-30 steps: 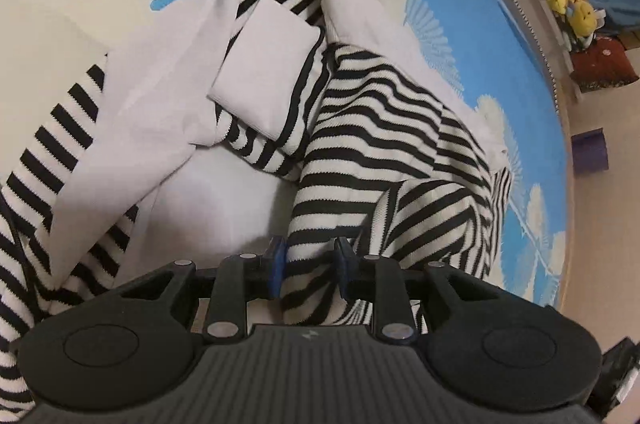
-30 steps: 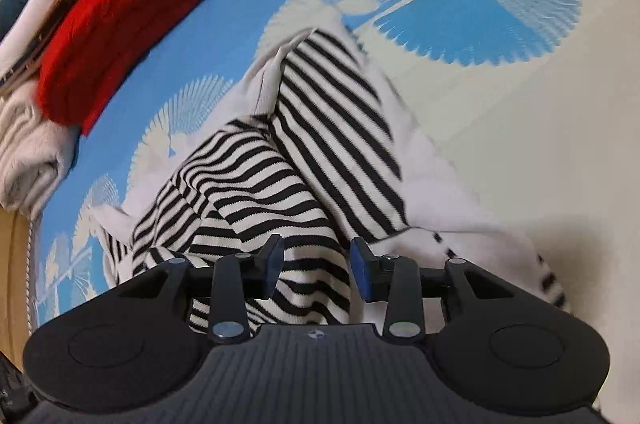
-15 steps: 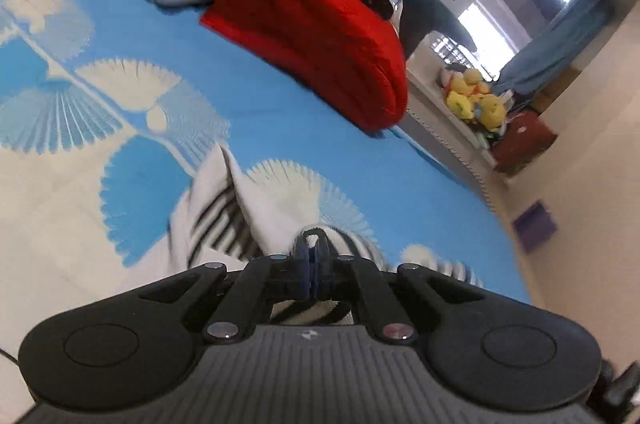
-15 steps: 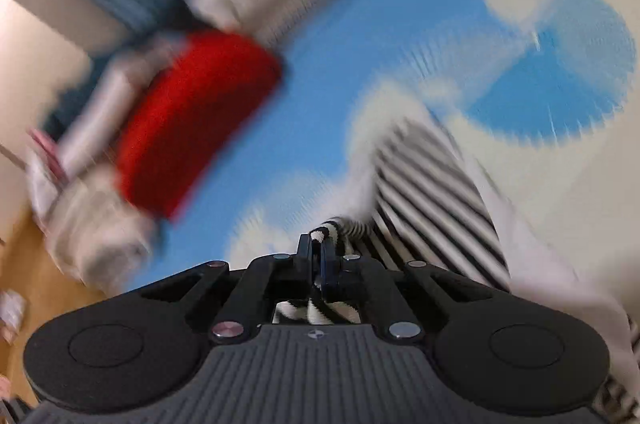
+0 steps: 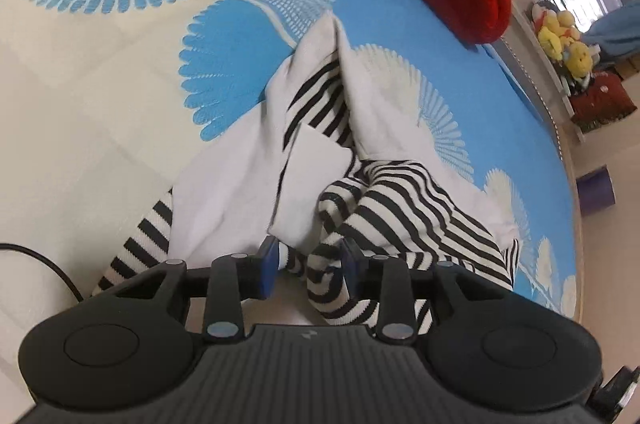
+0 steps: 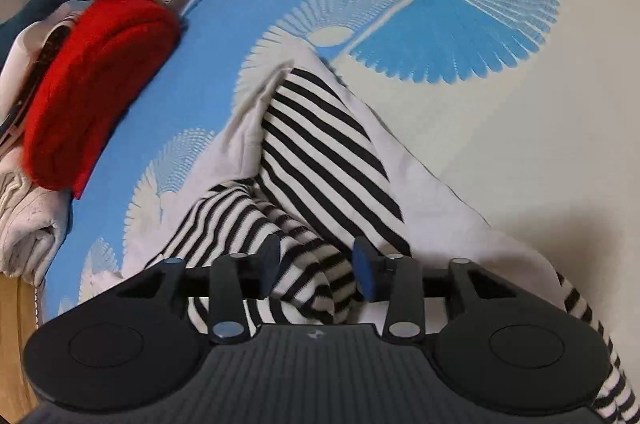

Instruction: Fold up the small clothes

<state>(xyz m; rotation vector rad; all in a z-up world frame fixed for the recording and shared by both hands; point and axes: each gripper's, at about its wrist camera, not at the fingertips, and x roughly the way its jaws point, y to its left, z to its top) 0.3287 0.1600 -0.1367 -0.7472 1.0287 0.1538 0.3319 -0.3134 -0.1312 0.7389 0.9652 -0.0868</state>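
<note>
- Left gripper point(image 5: 307, 266): jaws apart, a striped fold of the striped garment point(image 5: 404, 208) lying loose between them.
- Right gripper point(image 6: 316, 270): jaws apart over the same garment point(image 6: 320, 152), crumpled on the blue-patterned bed cover point(image 6: 460, 36).
- Near edge of cloth hidden under both gripper bodies.
- Black cable point(image 5: 44, 264) at near left.
- Far: red knit point(image 6: 92, 84), folded cream knit point(image 6: 28, 220); plush toys point(image 5: 564, 40) small, unclear.

Striped garment point(image 5: 404, 208) — near edge hidden under left gripper point(image 5: 308, 266) body; same under right gripper point(image 6: 316, 268). Red knit point(image 6: 96, 84) cut by frame edge. Black cable point(image 5: 48, 268) runs out of left border — source unseen. Shelf toys point(image 5: 564, 36) too small to identify.
</note>
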